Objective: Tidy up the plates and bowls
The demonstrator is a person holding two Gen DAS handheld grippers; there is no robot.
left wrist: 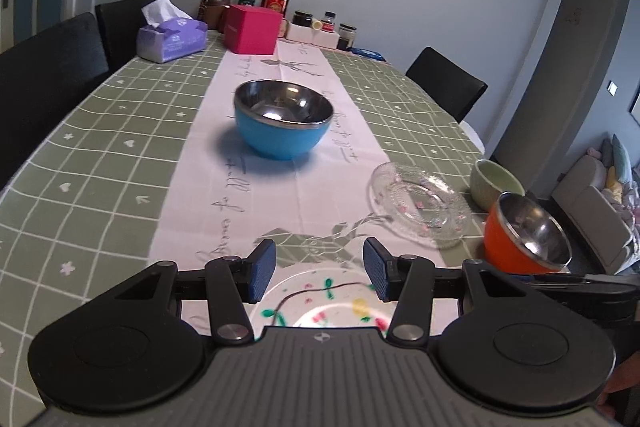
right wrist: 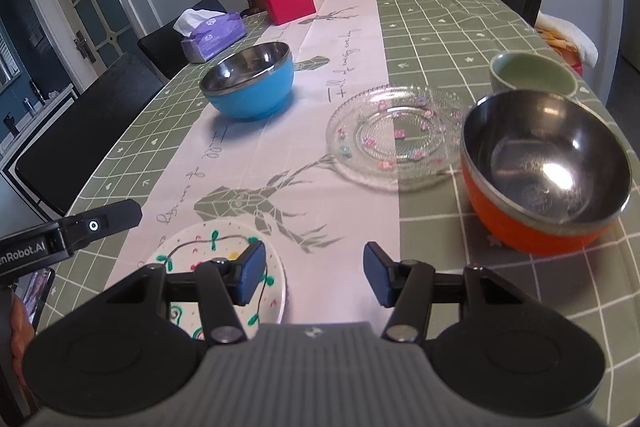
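Glossy metal lines the blue bowl (left wrist: 283, 121); the clear plate (right wrist: 394, 137) is textured glass.

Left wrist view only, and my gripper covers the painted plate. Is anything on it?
Observer: No. The right wrist view shows the painted plate lying flat, with nothing on the part that shows.
Operator: Is the right gripper free?
Observer: Yes. The right gripper is open, with nothing between its fingers.
Operator: Is the green bowl empty?
Observer: It looks empty. The green bowl stands upright behind the orange bowl.
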